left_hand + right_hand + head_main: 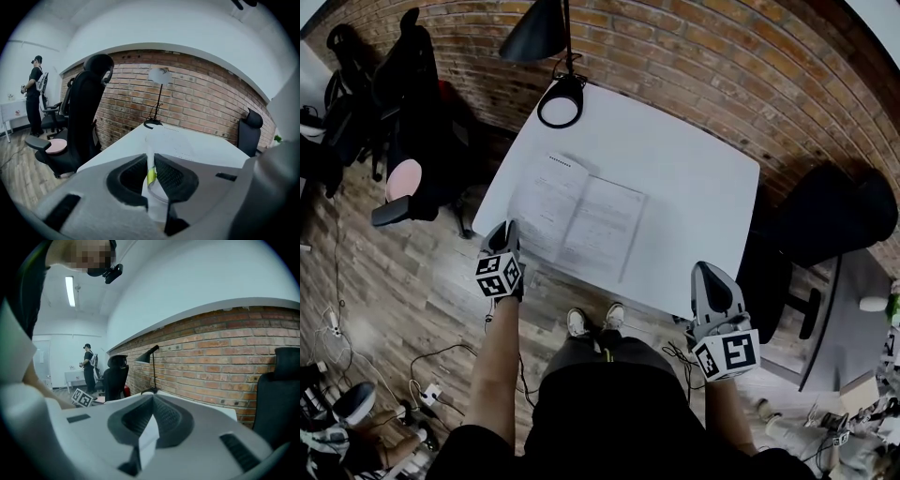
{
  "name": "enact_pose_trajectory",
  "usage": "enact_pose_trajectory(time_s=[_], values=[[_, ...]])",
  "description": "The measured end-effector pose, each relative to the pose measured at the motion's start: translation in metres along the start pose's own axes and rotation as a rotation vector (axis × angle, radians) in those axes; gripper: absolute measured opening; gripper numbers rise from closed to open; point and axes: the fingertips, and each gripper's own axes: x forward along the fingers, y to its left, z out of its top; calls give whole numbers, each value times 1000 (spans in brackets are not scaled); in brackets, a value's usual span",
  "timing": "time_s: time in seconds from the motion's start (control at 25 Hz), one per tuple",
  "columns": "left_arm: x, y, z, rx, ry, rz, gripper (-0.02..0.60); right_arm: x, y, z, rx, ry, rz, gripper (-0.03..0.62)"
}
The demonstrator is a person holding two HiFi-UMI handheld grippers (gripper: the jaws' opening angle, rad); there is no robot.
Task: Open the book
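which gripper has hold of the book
The left gripper, at the near left corner of the book: its jaws pinch a thin white sheet. The right gripper is shut on nothing, held off the near edge of the table.

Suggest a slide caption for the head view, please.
Book open on the white table, left tool pinching its edge, right tool shut.

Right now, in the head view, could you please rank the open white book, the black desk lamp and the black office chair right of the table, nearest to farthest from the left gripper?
1. Open white book, its left edge pinched in the left gripper.
2. Black desk lamp, at the white table's far end.
3. Black office chair, beyond the table's right side.
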Motion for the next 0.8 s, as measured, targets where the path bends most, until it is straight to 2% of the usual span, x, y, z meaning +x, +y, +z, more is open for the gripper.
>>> enact_pose_trajectory(time_s=[0.16, 0.4, 0.68, 0.8], values=[[6, 6, -10, 57, 45, 8, 60, -4, -1, -6, 8, 20, -23, 12], [11, 8, -25, 244, 136, 13, 87, -9, -2, -9, 11, 25, -43, 12], [12, 12, -39, 231, 200, 38, 100, -13, 0, -11, 10, 25, -40, 12], [12, 15, -40, 253, 216, 60, 141, -15, -1, -13, 13, 25, -35, 12]])
